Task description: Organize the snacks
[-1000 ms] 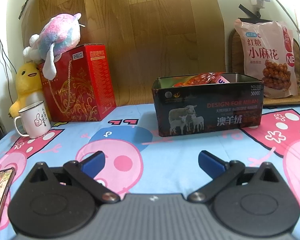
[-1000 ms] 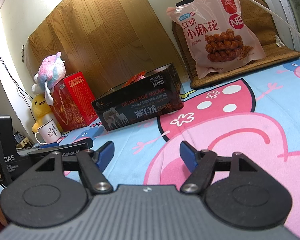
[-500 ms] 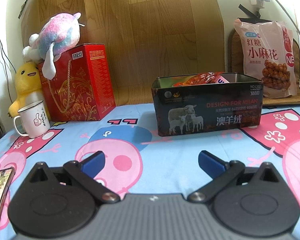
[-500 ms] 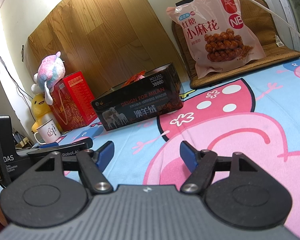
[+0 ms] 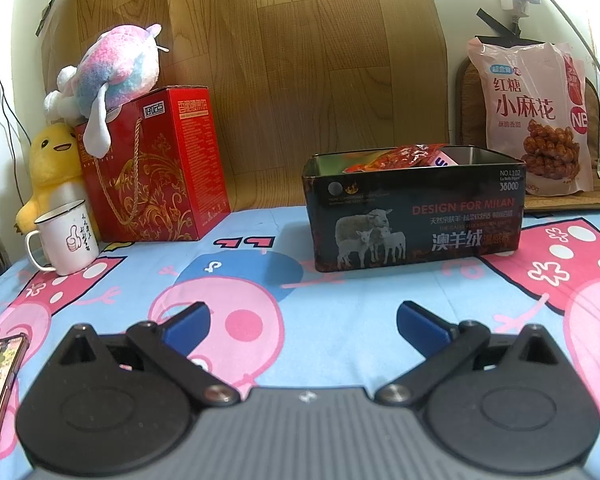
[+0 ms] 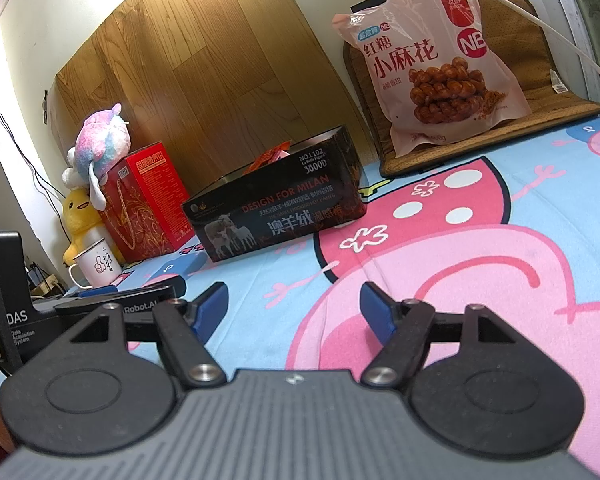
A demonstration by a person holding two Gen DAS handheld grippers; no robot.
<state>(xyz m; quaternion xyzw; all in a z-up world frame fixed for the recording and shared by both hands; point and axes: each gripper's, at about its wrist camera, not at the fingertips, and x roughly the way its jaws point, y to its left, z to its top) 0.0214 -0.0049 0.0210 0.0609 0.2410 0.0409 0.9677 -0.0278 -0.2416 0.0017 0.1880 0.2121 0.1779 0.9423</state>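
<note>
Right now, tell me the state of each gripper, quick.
Left gripper: open, nothing between its fingers.
Right gripper: open, nothing between its fingers.

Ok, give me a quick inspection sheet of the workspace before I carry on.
Surface: cartoon-print sheet, flat.
Job's things: dark tin open, a red snack packet inside; large pink snack bag upright against the wall, outside the tin.
Clutter: red gift box with pastel plush on top, yellow duck plush, white mug, phone.
Grippers: left tool open, empty; right tool open, empty.
Cables: white cord near the bag.
Surroundings: wood-pattern panel taped to the wall.
</note>
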